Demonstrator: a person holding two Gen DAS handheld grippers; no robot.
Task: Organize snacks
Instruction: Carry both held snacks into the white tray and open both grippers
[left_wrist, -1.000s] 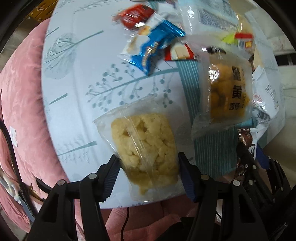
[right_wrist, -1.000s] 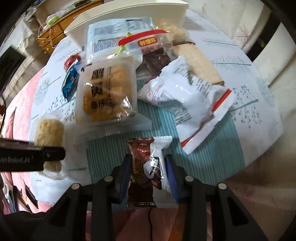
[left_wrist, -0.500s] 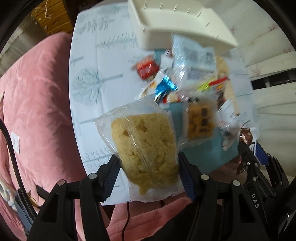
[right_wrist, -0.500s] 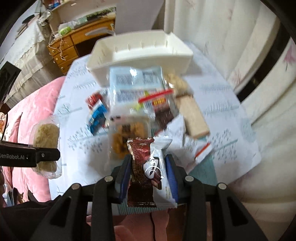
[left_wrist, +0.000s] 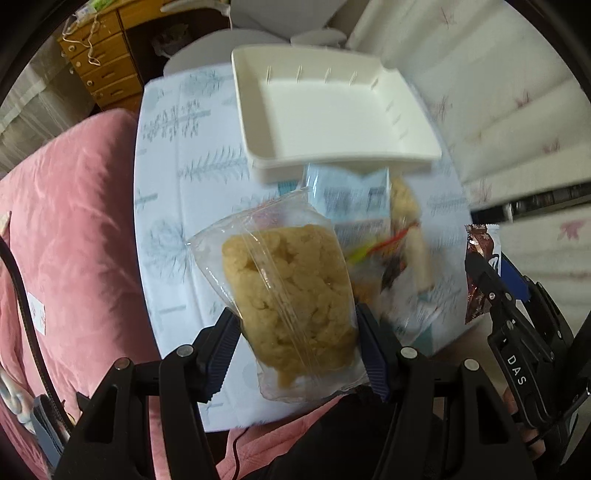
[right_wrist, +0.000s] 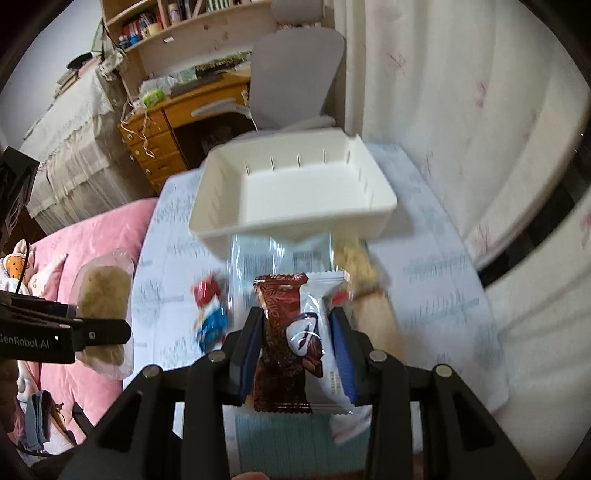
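Note:
My left gripper (left_wrist: 295, 332) is shut on a clear bag of pale yellow puffed snack (left_wrist: 291, 291), held in the air above the table's near edge. It also shows in the right wrist view (right_wrist: 101, 295). My right gripper (right_wrist: 297, 339) is shut on a brown and white snack packet (right_wrist: 295, 343), also lifted; the packet shows at the right of the left wrist view (left_wrist: 480, 269). An empty white bin (right_wrist: 291, 188) stands at the far end of the table (left_wrist: 173, 184). Several more snack packets (left_wrist: 354, 206) lie in front of the bin.
A red packet (right_wrist: 207, 290) and a blue packet (right_wrist: 212, 325) lie left of the pile. A pink sofa (left_wrist: 66, 229) borders the table on the left. A wooden drawer unit (right_wrist: 159, 147) and a grey chair (right_wrist: 295, 74) stand behind it. Curtains hang on the right.
Both grippers have risen and tilted up with their packets. The table and the pile now look further off, and the whole white bin has come into view.

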